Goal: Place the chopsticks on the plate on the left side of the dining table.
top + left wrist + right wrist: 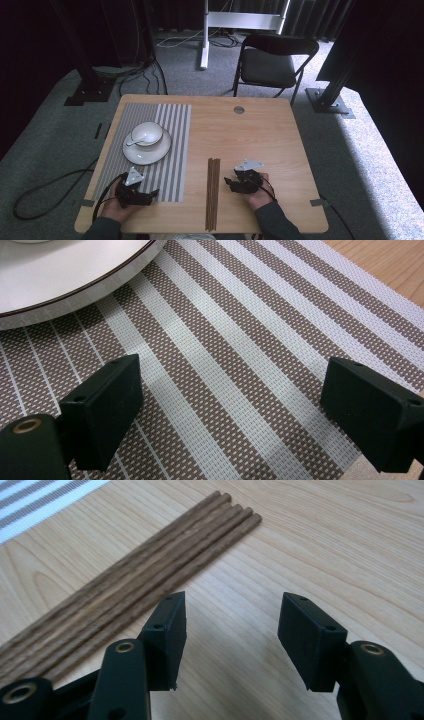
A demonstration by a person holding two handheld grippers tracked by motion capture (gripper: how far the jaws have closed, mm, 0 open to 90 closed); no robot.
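The chopsticks [213, 192] are lying bundled at lower centre of the high view, on the table [260, 130]. The right gripper [231, 183] is hovering just beside them, jaws open and empty. The left gripper [152, 194] is gaping over the striped placemat [175, 150] at lower left.

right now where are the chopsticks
In the high view the chopsticks lie on the bare wood near the table's front edge, between the striped placemat and the right hand-held gripper, just left of it.

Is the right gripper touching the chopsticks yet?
Apart. In the right gripper view, the right gripper stands open over bare table, and the chopsticks lie beside its left jaw with wood showing between.
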